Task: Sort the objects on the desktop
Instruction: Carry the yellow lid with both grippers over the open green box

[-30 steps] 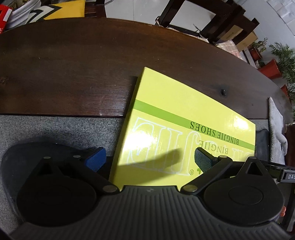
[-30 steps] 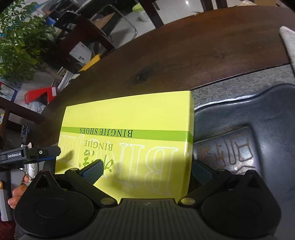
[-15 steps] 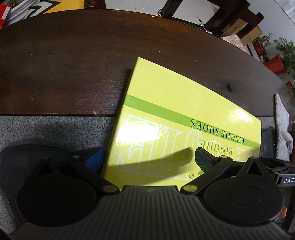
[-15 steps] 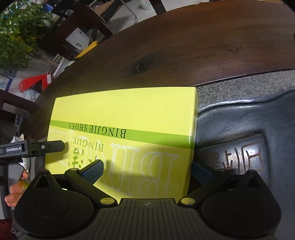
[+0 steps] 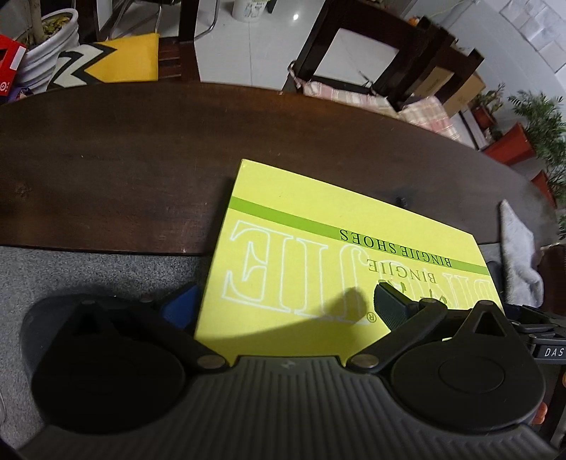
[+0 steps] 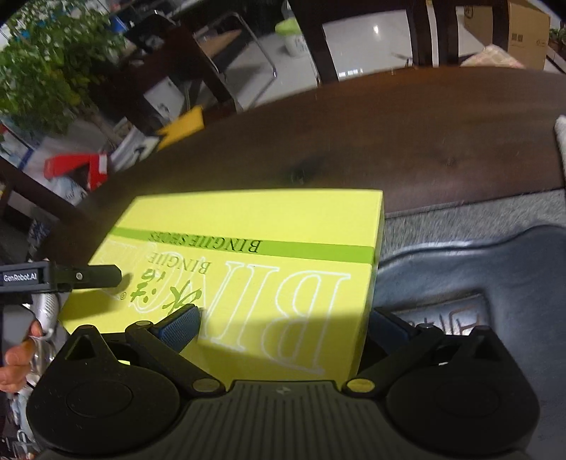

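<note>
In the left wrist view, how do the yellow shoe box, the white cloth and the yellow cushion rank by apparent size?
1. yellow shoe box, clearly largest.
2. yellow cushion and white cloth: these look alike in size; the cushion is farther away, so I do not rank them.

One yellow shoe box (image 5: pixel 339 254) (image 6: pixel 247 276) lies on the table, printed with one green stripe (image 5: pixel 318 226). Two grippers are in view, the left gripper (image 5: pixel 283 304) and the right gripper (image 6: pixel 283 323), each with two fingers. There is one dark wooden table (image 5: pixel 106 159), one grey mat (image 5: pixel 88 272) near its near edge, and one black leather pad (image 6: pixel 477 269) on the mat. One white cloth (image 5: pixel 518 254) lies at the far right. One hand (image 6: pixel 16 357) shows at the left of the right wrist view. Beyond the table stand at least two dark chairs (image 5: pixel 396 63), one yellow cushion (image 5: pixel 123 60), one white bucket (image 5: pixel 251 9), and at least two red plant pots (image 5: pixel 511 145).
</note>
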Demonstrator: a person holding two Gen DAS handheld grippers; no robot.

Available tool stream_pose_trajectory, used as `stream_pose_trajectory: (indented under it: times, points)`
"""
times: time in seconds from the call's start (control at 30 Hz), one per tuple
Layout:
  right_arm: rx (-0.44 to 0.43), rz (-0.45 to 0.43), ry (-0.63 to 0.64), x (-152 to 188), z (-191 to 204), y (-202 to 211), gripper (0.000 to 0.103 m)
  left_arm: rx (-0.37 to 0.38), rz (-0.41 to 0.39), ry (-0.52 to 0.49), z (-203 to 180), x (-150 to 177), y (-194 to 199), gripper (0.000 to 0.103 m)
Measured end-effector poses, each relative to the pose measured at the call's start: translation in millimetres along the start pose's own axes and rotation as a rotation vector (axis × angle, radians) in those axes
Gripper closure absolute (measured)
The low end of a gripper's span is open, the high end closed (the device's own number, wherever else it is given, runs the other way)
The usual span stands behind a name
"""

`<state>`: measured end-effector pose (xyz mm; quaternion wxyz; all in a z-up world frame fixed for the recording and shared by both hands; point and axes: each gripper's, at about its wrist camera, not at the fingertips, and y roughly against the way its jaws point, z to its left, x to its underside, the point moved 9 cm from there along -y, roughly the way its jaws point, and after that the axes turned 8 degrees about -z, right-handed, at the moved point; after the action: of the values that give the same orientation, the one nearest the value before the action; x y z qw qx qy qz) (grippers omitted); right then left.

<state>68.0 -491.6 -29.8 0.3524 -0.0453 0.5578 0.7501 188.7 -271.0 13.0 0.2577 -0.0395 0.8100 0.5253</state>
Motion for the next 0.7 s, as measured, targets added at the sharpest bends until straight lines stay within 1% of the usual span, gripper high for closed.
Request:
stream_pose_trajectory:
  times: [0.13, 0.33, 0.47, 0.7]
  points:
    - [-0.004, -0.044, 0.010, -6.2, 2.9, 24.8, 0.000, 0.007, -0.036, -0.019, -8.6, -1.4, 21.3, 0.001]
    - [-0.011, -0.098, 0.020, -5.8, 9.6, 60.4, 0.000, 0.026, -0.077, -0.025, -18.0, 0.3, 55.6, 0.001]
    - [-0.011, -0.137, 0.024, -5.1, 27.0, 72.5, 0.000, 0.030, -0.106, -0.027, -22.0, 4.1, 76.2, 0.001]
    - [-0.009, -0.183, 0.068, 11.0, 49.0, 104.2, 0.000, 0.031, -0.149, -0.032, -21.1, 22.8, 116.2, 0.001]
